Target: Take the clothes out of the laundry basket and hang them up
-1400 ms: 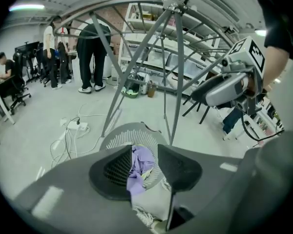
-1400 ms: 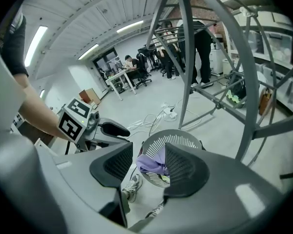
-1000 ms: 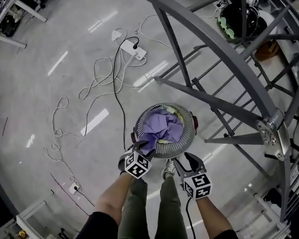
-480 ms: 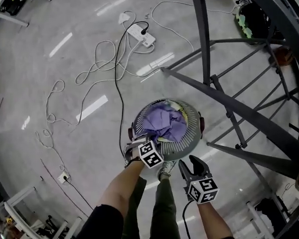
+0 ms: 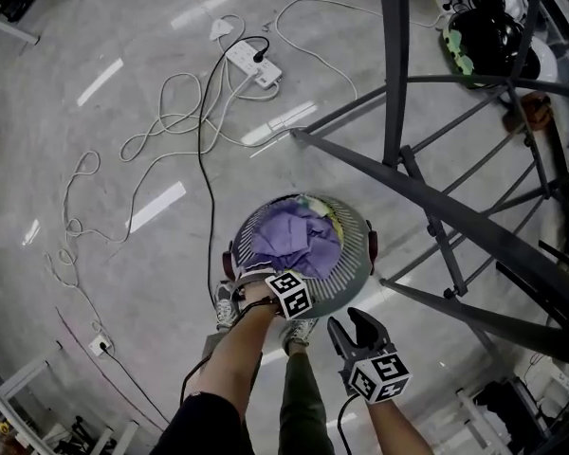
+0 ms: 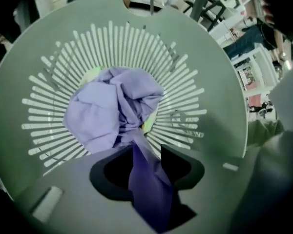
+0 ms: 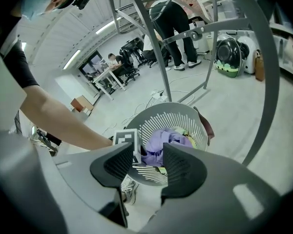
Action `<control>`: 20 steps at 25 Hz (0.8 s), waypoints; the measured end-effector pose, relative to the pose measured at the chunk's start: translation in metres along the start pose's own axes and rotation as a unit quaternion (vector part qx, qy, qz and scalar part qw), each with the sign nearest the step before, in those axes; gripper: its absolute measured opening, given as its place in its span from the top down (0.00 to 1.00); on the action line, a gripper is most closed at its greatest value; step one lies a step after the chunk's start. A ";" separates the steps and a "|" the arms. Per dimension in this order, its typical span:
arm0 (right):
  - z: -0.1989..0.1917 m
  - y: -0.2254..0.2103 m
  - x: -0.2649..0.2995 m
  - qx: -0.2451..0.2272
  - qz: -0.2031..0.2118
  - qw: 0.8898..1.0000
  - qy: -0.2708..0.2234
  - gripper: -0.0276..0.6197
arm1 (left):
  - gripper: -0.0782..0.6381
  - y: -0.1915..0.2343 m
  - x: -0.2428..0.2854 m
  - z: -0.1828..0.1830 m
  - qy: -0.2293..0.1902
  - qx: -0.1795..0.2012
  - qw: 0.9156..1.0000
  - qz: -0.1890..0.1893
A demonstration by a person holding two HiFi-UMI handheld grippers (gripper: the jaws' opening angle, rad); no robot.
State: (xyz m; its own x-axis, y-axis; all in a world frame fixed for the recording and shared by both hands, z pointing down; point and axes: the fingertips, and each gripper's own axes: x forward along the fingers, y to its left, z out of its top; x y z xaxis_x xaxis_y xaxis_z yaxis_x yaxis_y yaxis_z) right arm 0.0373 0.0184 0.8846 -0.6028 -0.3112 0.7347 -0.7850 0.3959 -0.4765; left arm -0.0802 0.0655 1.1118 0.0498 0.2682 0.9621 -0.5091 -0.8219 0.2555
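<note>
power strip (image 5: 253, 63): white, black plug in it; on floor (image 5: 294, 183), well beyond left claw (image 5: 270, 278)
cables (image 5: 156, 150): white loops plus one black, beyond and left of left claw
socket box (image 5: 101, 346): small, white, left of left claw
black-green unit (image 5: 479, 27): far beyond right claw (image 5: 357, 328)

Slatted plastic basket (image 5: 357, 254), crumpled cloth (image 5: 289, 240) (matt, soft)

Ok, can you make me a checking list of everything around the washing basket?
Surface: grey glossy floor.
Job's things: laundry basket on the floor; purple garment bunched on top, something yellow-green underneath.
Clutter: dark round thing with green trim, beyond the rack.
Grippers: left gripper over the basket, jaws just been opening, garment between them; right gripper open, empty, outside the basket.
Cables: white cables and a black cable looped about, power strip.
Surroundings: grey metal rack beside the basket.
</note>
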 end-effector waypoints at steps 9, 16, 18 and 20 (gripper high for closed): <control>0.004 -0.004 -0.004 -0.004 -0.013 1.000 -0.007 0.67 | 0.88 0.009 -0.018 0.007 -0.052 -0.011 0.999 -0.009; 0.021 0.009 -0.012 0.000 -0.022 0.999 -0.025 0.67 | 0.89 0.021 -0.106 0.020 -0.233 -0.077 0.969 -0.004; 0.026 0.016 -0.013 -0.007 -0.022 0.999 -0.028 0.67 | 0.89 0.021 -0.137 0.020 -0.274 -0.084 0.958 -0.001; 0.031 0.023 -0.012 -0.016 -0.021 0.999 -0.030 0.67 | 0.89 0.022 -0.165 0.017 -0.309 -0.095 0.946 0.003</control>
State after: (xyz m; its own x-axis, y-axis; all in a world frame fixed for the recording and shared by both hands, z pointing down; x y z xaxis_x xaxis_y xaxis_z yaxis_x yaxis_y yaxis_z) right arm 0.0221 0.0046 0.8498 -0.5782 -0.3795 0.7223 -0.8051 0.4090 -0.4296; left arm -0.0852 -0.0048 0.9602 0.5091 -0.1306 0.8508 -0.6542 -0.7010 0.2838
